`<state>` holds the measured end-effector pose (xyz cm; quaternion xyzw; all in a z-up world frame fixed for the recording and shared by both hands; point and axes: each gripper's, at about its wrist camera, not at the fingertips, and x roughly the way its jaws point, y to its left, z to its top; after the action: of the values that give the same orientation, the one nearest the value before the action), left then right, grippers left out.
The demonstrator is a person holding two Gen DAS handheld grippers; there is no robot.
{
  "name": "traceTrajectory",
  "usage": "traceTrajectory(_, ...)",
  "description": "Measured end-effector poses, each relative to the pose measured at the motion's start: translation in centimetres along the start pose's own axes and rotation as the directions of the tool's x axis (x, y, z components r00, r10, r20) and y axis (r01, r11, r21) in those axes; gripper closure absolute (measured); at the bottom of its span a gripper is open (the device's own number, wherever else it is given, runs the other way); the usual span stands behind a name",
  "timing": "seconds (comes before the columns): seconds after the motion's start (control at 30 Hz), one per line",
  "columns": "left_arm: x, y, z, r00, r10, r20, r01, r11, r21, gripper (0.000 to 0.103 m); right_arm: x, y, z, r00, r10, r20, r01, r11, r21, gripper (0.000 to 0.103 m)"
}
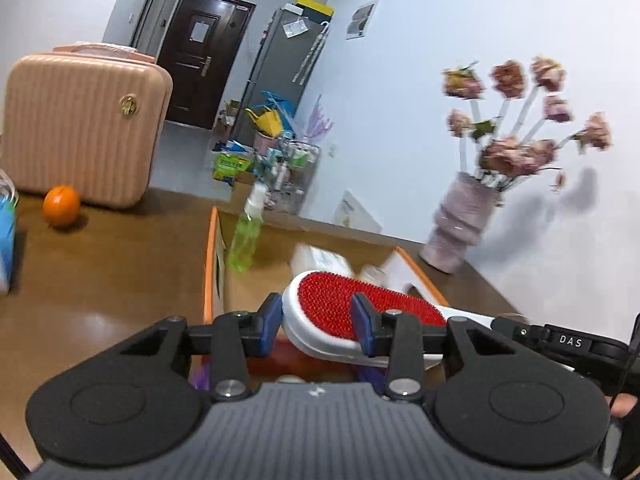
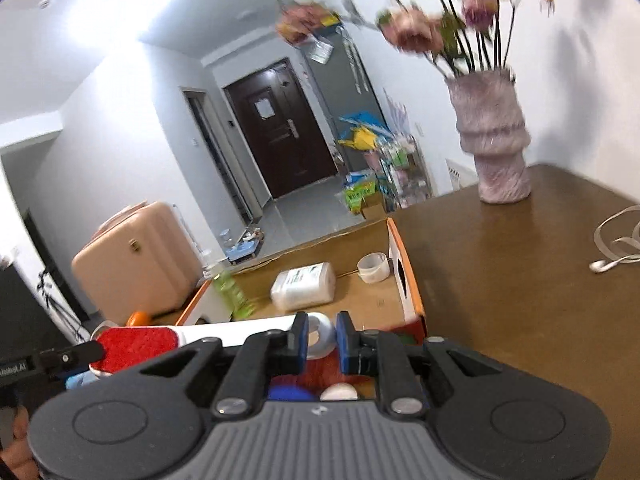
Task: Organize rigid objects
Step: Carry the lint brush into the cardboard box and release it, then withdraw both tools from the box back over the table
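Observation:
A white brush [image 1: 384,300] with a red bristle pad hangs over an open cardboard box [image 1: 210,264] with orange rims. My left gripper [image 1: 316,312] is shut across the brush's head, its blue pads pressing both sides. In the right wrist view the red head [image 2: 138,344] lies to the left, and my right gripper [image 2: 322,336] is shut on the rounded white end of the handle. The left gripper [image 2: 60,358] shows at the left edge there. The right gripper [image 1: 568,340] reaches in from the right in the left wrist view.
The box [image 2: 408,276] holds a green spray bottle [image 2: 232,294], a white bottle [image 2: 304,286] on its side and a tape roll [image 2: 374,268]. A vase of flowers [image 2: 496,148] and white earphones [image 2: 616,248] are on the brown table to the right. A pink suitcase [image 1: 80,128] and an orange [image 1: 61,205] are to the left.

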<state>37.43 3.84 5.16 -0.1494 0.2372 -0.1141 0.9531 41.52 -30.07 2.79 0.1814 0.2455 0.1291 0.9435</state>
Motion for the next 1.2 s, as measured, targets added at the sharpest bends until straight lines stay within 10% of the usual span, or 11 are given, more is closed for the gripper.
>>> traceTrajectory(0.27,9.7,3.3,1.5,0.993,0.088,-0.083,-0.088,0.996,-0.005,0.064,10.5,-1.2,1.2,0.997,-0.024,-0.069,0.024,1.000,0.000,0.088)
traceTrajectory(0.6,11.1,1.9,-0.9,0.976,0.197,-0.093,-0.176,0.965,0.193,0.061,12.5,1.0,-1.1,0.995,-0.020,-0.093,0.004,0.985,-0.171,0.086)
traceTrajectory(0.83,4.3,0.3,-1.6,0.973,0.232,0.008,-0.229,0.952,0.204,0.037,2.8,2.7,-0.5,0.997,0.033,0.075,-0.013,0.967,-0.255,0.080)
traceTrajectory(0.97,-1.4,-1.1,-4.8,0.967,0.252,0.030,-0.252,0.936,0.246,0.028,-2.8,3.4,-4.5,0.999,0.028,0.042,-0.012,0.941,-0.338,0.058)
traceTrajectory(1.2,-9.1,-3.7,-12.5,0.963,0.268,0.019,-0.263,0.923,0.280,0.018,-9.1,3.5,-13.9,0.998,-0.059,-0.030,0.045,0.934,-0.355,0.048)
